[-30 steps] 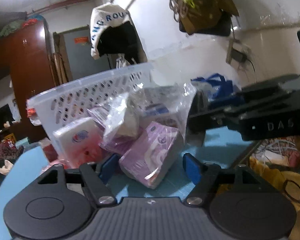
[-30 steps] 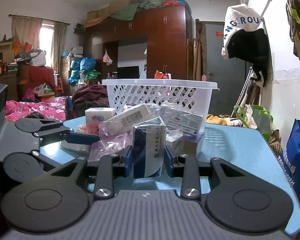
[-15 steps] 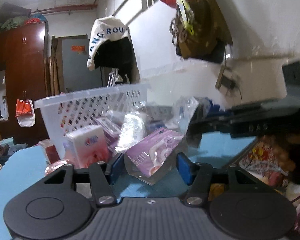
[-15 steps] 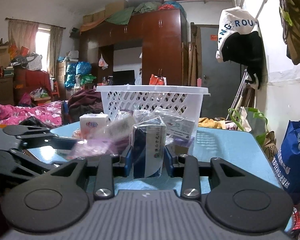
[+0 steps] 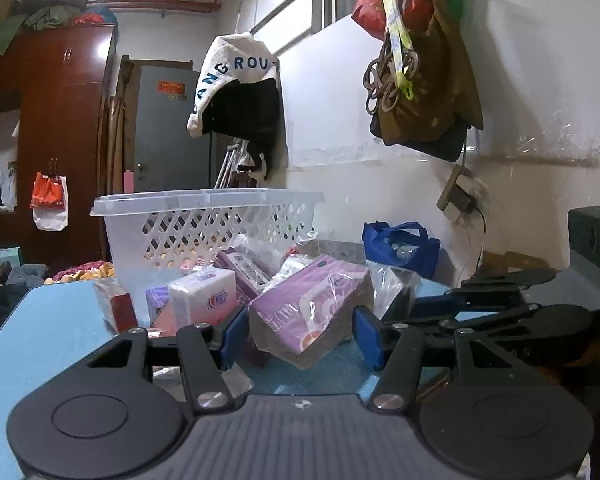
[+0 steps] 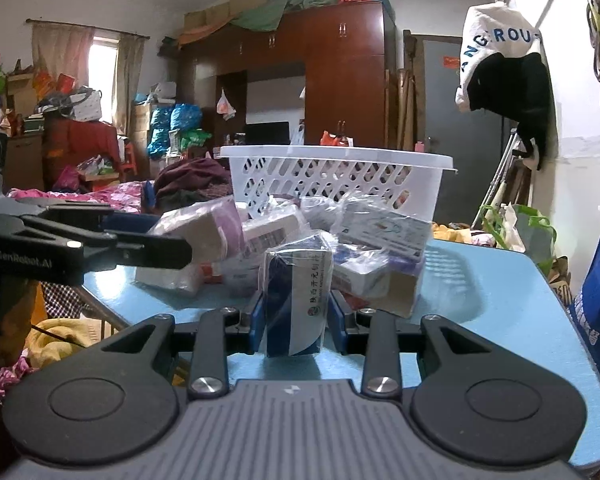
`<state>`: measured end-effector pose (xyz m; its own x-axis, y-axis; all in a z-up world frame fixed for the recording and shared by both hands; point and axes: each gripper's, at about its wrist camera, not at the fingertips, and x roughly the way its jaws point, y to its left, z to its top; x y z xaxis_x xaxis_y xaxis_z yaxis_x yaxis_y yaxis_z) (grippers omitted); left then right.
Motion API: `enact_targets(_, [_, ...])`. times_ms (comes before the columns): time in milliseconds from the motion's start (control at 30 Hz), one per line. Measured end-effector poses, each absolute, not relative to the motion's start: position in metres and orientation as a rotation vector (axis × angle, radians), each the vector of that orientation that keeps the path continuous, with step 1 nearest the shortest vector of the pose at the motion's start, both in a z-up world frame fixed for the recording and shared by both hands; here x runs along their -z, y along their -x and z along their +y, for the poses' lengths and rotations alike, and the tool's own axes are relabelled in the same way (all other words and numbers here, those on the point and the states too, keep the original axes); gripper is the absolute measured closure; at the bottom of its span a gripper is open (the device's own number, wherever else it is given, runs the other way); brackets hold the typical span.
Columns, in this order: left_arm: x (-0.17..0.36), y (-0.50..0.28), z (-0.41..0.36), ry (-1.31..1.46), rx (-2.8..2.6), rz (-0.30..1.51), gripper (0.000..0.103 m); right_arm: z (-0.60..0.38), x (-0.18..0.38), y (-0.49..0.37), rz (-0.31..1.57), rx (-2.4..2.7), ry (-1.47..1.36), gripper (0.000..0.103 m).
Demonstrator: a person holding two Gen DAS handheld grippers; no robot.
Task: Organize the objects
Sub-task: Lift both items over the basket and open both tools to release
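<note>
Left wrist view: left gripper [image 5: 300, 330] clamped on a purple wrapped pack [image 5: 310, 306], tilted, lifted off the blue table [image 5: 56, 332]. White basket [image 5: 208, 228] behind the pile of packets.

Right wrist view: right gripper [image 6: 296, 320] closed tight on an upright blue-and-white box [image 6: 298, 300] (in clear wrap), above the table's near edge, with the basket beyond.

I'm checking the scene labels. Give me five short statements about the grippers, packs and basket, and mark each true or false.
1. The right gripper clamps a blue-and-white wrapped box. True.
2. The purple plastic-wrapped pack sits between the left gripper's fingers. True.
3. The white perforated plastic basket lies upside down. False: it stands upright.
4. The table top is red. False: light blue.
5. The packs lie inside the basket. False: piled in front of it.
</note>
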<state>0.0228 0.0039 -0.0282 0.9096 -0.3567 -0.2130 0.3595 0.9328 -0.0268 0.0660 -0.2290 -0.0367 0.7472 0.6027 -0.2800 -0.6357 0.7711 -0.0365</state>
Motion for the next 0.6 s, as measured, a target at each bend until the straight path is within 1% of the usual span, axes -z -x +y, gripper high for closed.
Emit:
enact_targets(300, [0.019,-0.013,0.016,0.02,0.347,0.169,0.042,-0.22,0.041,-0.06,0.272,-0.712,0.154,0.067])
enact_targets(600, [0.007,-0.014,0.034,0.061,0.303,0.13,0.042,-0.225,0.029,-0.052,0.236,-0.715,0.142,0.067])
